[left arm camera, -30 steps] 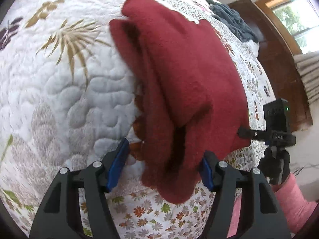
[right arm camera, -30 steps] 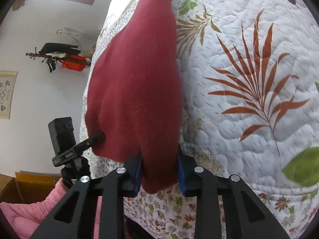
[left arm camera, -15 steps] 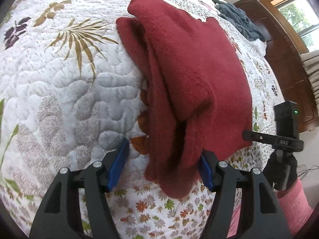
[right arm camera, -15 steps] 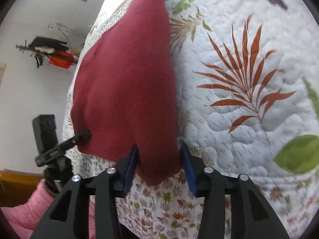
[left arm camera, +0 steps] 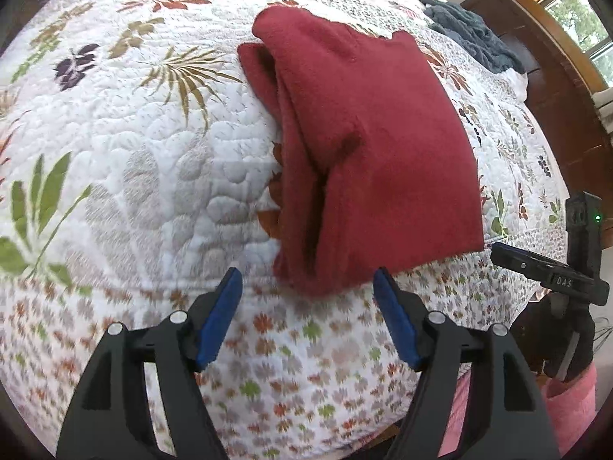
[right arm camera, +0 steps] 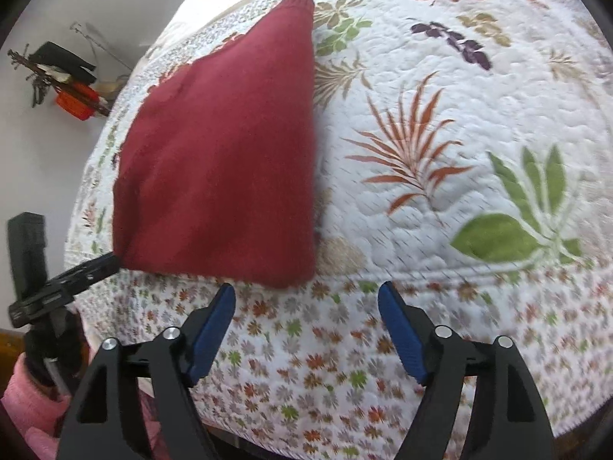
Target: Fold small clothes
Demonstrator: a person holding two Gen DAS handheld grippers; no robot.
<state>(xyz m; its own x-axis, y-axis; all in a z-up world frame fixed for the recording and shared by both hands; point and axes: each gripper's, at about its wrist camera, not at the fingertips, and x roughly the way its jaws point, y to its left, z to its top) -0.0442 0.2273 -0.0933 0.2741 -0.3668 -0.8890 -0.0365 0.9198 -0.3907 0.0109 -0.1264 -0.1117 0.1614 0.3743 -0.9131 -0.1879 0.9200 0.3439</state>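
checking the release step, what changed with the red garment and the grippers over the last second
Both grippers let go and drew back: the right gripper, shut on the red garment a second ago, now stands open short of its near edge, as does the left gripper. The garment stayed folded on the quilt.

Setting: home bedroom. Bed covered by white quilted floral bedspread (left arm camera: pixel 161 176), dark wooden headboard (left arm camera: pixel 544 76) behind, wood-framed window (left arm camera: pixel 574 19) beside it. Wall rack (right arm camera: pixel 57 73) with hung belongings on plain white wall.
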